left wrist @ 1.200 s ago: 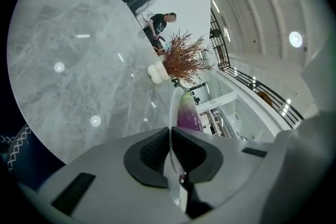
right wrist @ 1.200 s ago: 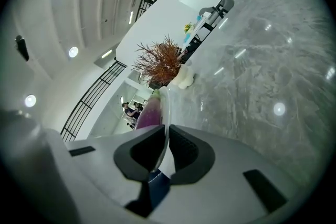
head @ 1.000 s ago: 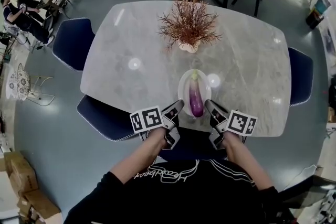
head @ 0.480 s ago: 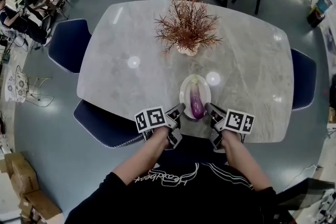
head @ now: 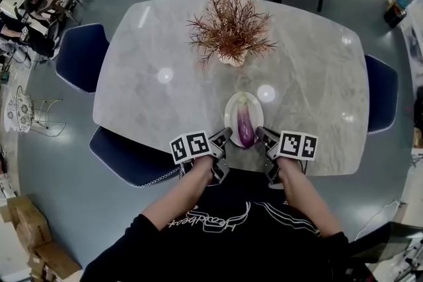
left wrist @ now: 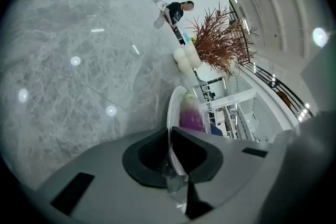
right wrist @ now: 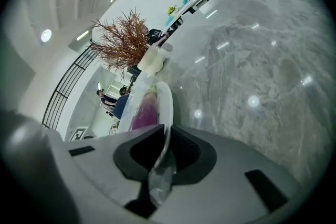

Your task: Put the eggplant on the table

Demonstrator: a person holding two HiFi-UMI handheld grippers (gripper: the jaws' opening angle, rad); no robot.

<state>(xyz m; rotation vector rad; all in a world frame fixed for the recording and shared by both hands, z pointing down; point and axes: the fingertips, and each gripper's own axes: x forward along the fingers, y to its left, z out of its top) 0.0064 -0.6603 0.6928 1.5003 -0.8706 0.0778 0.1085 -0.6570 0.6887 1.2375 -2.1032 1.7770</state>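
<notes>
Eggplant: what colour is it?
The eggplant on the plate is purple, pale green at its stem end; the head view shows it best.

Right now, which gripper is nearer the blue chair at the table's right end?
Right. The right gripper holds the plate rim on the side facing the blue chair; the left gripper holds the opposite rim, with the eggplant between them.

Lower than before: plate (head: 229, 115) with eggplant (head: 245, 128), left gripper (head: 225, 136) and right gripper (head: 261, 135) at its rim, perhaps onto table (head: 158, 102).
</notes>
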